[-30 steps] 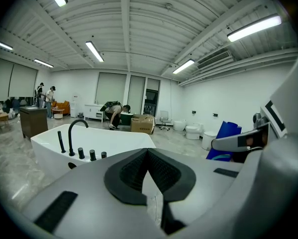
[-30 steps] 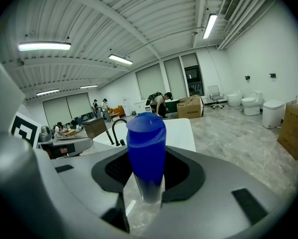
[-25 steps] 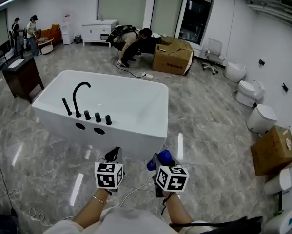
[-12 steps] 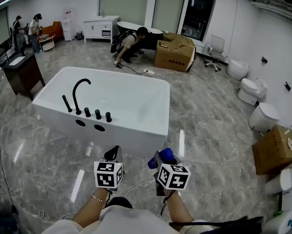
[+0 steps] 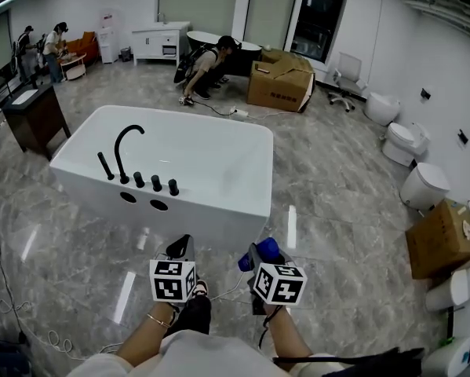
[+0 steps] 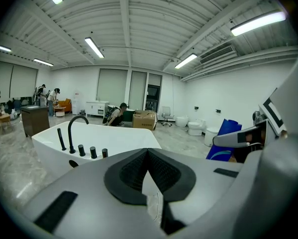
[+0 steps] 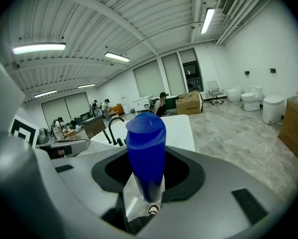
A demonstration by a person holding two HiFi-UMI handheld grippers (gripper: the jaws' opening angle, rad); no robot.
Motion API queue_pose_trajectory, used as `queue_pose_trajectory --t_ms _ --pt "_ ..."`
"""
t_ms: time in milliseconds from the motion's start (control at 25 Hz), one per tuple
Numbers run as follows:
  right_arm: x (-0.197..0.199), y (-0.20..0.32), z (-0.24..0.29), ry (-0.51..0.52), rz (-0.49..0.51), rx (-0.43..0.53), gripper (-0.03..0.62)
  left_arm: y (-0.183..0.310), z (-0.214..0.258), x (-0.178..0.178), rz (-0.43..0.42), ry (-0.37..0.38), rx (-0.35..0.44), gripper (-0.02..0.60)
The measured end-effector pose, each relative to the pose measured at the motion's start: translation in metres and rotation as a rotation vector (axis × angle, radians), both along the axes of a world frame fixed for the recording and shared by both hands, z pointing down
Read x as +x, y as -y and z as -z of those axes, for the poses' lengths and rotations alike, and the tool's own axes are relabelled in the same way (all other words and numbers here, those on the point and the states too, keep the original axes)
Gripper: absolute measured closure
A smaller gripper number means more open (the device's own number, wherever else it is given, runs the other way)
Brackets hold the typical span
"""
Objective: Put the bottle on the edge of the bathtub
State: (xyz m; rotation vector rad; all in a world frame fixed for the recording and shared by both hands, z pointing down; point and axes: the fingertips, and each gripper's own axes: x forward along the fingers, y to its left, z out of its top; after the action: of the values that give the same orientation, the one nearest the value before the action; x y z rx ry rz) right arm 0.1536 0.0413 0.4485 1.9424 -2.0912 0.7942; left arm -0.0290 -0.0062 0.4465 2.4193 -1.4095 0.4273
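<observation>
A white bathtub with a black faucet and knobs on its near rim stands on the floor ahead of me. My right gripper is shut on a blue bottle, held upright in front of the tub's near right corner. In the right gripper view the bottle rises between the pads of the right gripper, with the bathtub behind. My left gripper hangs beside it, shut and empty. In the left gripper view the left gripper has touching tips, and the bathtub and bottle show beyond.
Cardboard boxes, toilets along the right wall, a dark cabinet at left. A person crouches behind the tub; others stand at far left. Cables lie on the marble floor.
The view has drifted slightly toward the tub, and a dark leg and shoe have come into sight below the left gripper. Both grippers keep their places and grips.
</observation>
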Motion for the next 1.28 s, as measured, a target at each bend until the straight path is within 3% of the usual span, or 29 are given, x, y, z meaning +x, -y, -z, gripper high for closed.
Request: queue_pose_trajectory --t_ms 680,1280 --pt "0.011 0.073 0.011 -0.047 0.01 0.014 0.427 0.082 -0.001 0.018 -0.001 -0.064 0.002 0.571" --pt "0.011 0.151 0.017 -0.052 0.015 0.008 0.427 0.163 -0.002 0.022 -0.005 -0.068 -0.013 0.571"
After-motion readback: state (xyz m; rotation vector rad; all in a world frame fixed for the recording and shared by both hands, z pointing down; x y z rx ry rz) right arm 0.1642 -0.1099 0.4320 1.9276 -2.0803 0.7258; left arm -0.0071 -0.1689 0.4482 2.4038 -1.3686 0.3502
